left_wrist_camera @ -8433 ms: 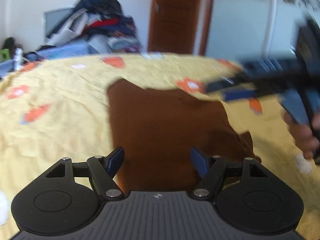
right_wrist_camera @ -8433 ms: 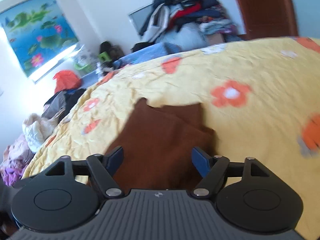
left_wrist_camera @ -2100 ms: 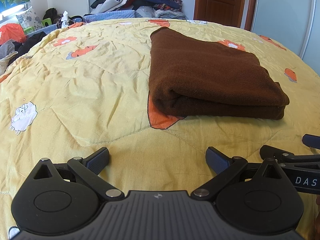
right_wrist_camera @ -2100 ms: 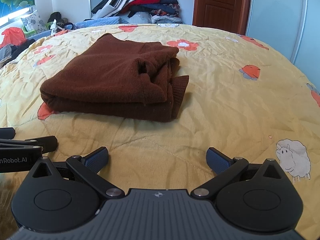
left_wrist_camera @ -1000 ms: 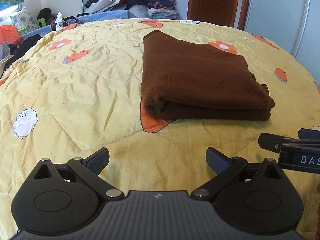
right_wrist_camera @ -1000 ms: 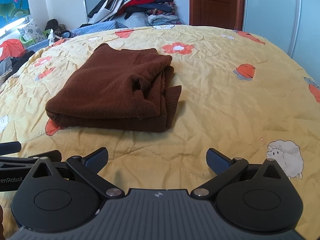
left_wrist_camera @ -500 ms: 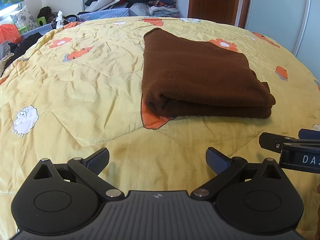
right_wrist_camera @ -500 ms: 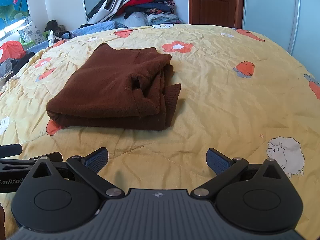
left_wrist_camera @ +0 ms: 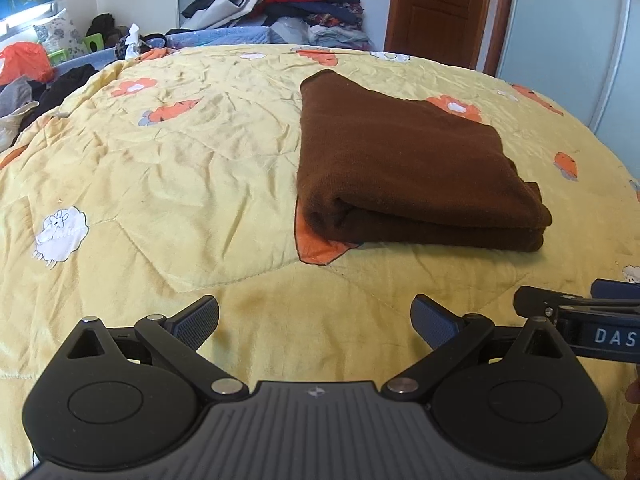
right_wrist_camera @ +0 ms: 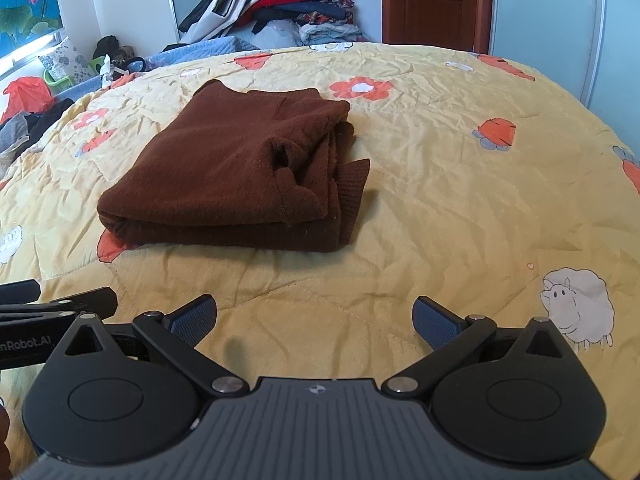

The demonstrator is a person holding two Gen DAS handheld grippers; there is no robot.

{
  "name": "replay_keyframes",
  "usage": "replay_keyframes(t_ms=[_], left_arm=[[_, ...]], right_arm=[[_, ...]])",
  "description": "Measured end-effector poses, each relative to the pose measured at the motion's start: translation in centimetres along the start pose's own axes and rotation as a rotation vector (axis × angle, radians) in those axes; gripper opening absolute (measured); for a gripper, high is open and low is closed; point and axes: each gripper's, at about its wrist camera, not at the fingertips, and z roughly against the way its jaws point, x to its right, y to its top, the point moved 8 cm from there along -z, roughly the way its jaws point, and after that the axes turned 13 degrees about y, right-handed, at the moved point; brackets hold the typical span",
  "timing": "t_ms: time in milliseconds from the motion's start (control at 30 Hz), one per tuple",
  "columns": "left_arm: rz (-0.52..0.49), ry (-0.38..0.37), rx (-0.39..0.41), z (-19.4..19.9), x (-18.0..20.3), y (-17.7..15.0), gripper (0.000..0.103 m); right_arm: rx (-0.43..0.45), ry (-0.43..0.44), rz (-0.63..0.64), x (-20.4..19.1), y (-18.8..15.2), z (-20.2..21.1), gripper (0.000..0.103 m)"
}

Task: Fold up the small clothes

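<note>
Sweater (right_wrist_camera: 236, 172): brown, folded, lying mid-quilt (right_wrist_camera: 460, 208), ahead of both grippers, apart from them. Quilt: yellow, flower and sheep prints; orange flower partly hidden beneath sweater's near corner. Clothes pile (left_wrist_camera: 280, 4): behind bed, items indistinct. Left gripper (left_wrist_camera: 316, 322): jaws wide, empty, above bare quilt. Right gripper (right_wrist_camera: 314, 320): jaws wide, empty, above bare quilt. Lettering: "DAS" on right gripper's side in left view, cut off at frame edge; "nRobot.AI" on left gripper's side in right view, likewise cut off.

Left gripper (left_wrist_camera: 315, 322) and right gripper (right_wrist_camera: 315, 320), jaws wide apart
</note>
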Motion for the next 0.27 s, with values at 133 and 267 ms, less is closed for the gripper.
replay_keyframes(t_ms=[133, 267], left_arm=[[-0.024, 0.002, 0.026, 0.44, 0.42, 0.27, 0.103], [-0.034, -0.022, 0.008, 0.57, 0.89, 0.41, 0.103]], right_arm=[[-0.003, 0.002, -0.005, -0.08, -0.08, -0.06, 0.103], [-0.001, 0.002, 0.004, -0.22, -0.08, -0.01, 0.103]])
